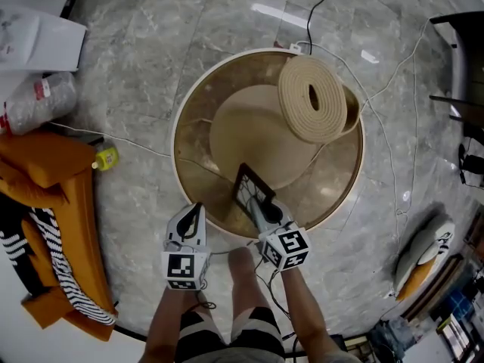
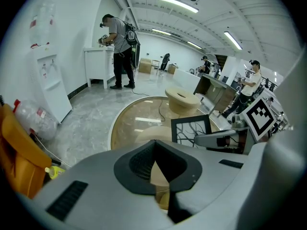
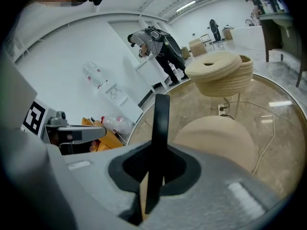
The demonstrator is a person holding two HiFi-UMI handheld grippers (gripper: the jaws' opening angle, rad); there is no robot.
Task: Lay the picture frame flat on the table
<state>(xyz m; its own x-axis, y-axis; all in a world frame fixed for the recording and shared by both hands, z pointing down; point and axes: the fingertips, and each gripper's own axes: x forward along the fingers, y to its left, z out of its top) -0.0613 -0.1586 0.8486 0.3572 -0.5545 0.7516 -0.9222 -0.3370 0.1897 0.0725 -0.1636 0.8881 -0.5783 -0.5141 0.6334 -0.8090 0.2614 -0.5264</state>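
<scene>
Because the picture frame (image 1: 250, 190) is pinched only along one thin edge, it could be twisted out of the grip if it is tipped over too fast, and a corner could be knocked hard against the glass top of the round bench (image 1: 195, 131). Since it is held close to the near rim, it might also be laid down partly overhanging.

The frame is held tilted over the near part of the bench; whether it touches the glass cannot be told. Its lower end is clamped in the right gripper (image 1: 262, 207), whose jaws are closed on it. The left gripper (image 1: 194, 212) is kept just beside it, jaws drawn together, with nothing between them.
</scene>
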